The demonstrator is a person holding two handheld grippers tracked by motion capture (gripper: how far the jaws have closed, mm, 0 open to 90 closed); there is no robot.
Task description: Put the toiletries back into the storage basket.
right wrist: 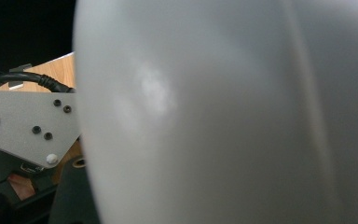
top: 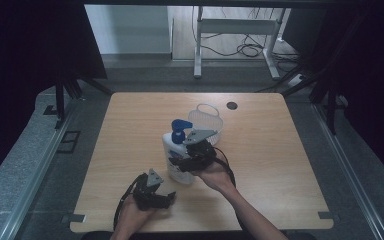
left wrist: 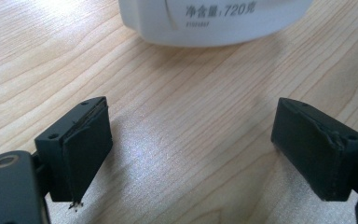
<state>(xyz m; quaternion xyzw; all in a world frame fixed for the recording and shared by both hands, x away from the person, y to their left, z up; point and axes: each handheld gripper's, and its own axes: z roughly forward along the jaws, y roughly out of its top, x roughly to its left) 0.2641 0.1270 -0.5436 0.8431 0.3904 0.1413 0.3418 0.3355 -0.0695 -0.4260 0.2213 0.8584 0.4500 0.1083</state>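
A white pump bottle point(top: 173, 150) with a blue pump head point(top: 180, 125) stands upright near the middle of the wooden table point(top: 270, 150). My right gripper point(top: 184, 163) is shut on the bottle's lower body from its right side. In the right gripper view the bottle's white wall point(right wrist: 223, 112) sits pressed close against the lens and hides the jaws. My left gripper point(top: 168, 198) rests low near the front edge, open with nothing between its pads point(left wrist: 88, 149). The bottle's base point(left wrist: 214, 18) stands a short way ahead of the left gripper point(left wrist: 200, 149), apart from it.
A small white mesh basket point(top: 206, 118) stands just behind the bottle. A round cable hole point(top: 232, 105) lies near the table's far edge. The left gripper's grey plate point(right wrist: 23, 126) shows beside the bottle. A metal desk frame point(top: 235, 30) and cables are on the floor beyond.
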